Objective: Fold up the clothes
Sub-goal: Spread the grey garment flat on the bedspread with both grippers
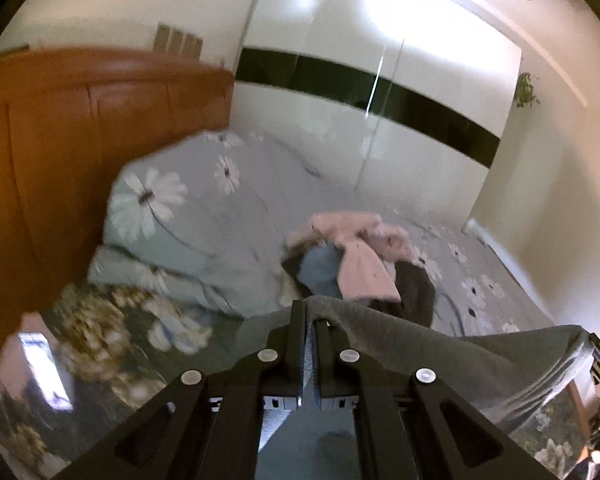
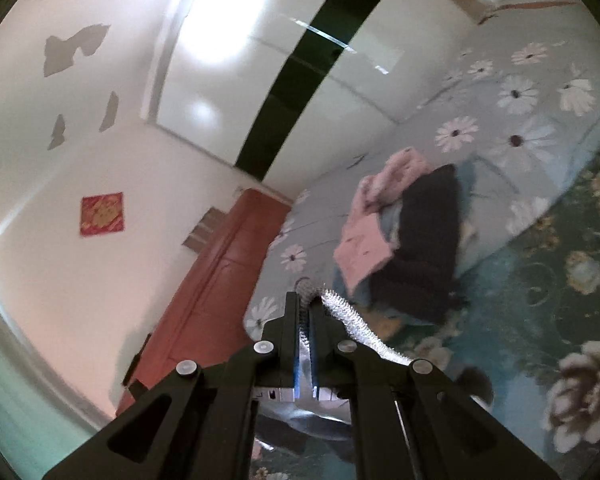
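My left gripper (image 1: 310, 312) is shut on the edge of a grey garment (image 1: 440, 344), which stretches to the right toward the other gripper at the frame edge. My right gripper (image 2: 306, 304) is shut on the same grey garment's ribbed hem (image 2: 352, 320), which hangs down to the right. The garment is held up above the bed. A pile of clothes lies farther back on the bed: a pink piece (image 1: 360, 256) (image 2: 364, 248), a blue piece and a dark one (image 2: 428, 248).
The bed has a dark green floral cover (image 2: 540, 280) and a pale blue daisy quilt (image 1: 180, 216). A wooden headboard (image 1: 80, 140) stands at the left. A glossy white wardrobe (image 1: 380, 100) with a black band lines the far side.
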`<action>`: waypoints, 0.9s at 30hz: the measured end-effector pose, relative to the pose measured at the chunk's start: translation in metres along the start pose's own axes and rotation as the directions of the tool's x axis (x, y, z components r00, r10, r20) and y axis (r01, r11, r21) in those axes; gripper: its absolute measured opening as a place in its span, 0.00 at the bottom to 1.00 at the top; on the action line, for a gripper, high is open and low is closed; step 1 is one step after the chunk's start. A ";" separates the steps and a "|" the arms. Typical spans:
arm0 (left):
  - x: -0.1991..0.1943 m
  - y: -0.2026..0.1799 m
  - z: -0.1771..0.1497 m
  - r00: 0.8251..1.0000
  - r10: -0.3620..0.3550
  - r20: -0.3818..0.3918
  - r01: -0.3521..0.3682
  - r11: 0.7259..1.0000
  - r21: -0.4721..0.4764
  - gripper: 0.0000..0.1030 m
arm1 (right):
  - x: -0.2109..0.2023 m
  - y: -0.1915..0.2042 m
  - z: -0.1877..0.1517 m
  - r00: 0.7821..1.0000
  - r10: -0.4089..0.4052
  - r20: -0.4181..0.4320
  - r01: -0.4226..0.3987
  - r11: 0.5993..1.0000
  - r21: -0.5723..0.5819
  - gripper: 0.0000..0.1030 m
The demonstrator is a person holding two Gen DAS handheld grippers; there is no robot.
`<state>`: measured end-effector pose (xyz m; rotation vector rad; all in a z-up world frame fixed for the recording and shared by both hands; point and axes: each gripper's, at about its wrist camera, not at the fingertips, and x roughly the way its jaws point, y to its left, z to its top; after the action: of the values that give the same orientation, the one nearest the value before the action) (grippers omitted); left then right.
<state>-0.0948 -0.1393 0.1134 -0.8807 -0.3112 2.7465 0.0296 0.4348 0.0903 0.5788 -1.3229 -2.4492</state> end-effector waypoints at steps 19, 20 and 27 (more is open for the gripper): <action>0.161 -0.128 -0.198 0.812 -0.136 -0.567 0.220 0.972 0.082 0.03 | -0.082 -0.243 -0.023 0.819 -0.572 -0.034 0.540 0.750 0.382 0.04; 0.165 -0.131 -0.205 0.796 -0.145 -0.588 0.232 0.970 0.075 0.03 | -0.085 -0.253 -0.028 0.798 -0.600 -0.058 0.573 0.724 0.384 0.04; 0.165 -0.122 -0.219 0.714 -0.173 -0.678 0.271 0.962 0.040 0.39 | -0.093 -0.299 -0.052 0.681 -0.714 -0.160 0.706 0.584 0.400 0.04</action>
<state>-0.0757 0.0518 -0.1164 -1.5903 -0.0731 2.0153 0.1155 0.5972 -0.1689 1.4684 -1.9624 -2.7178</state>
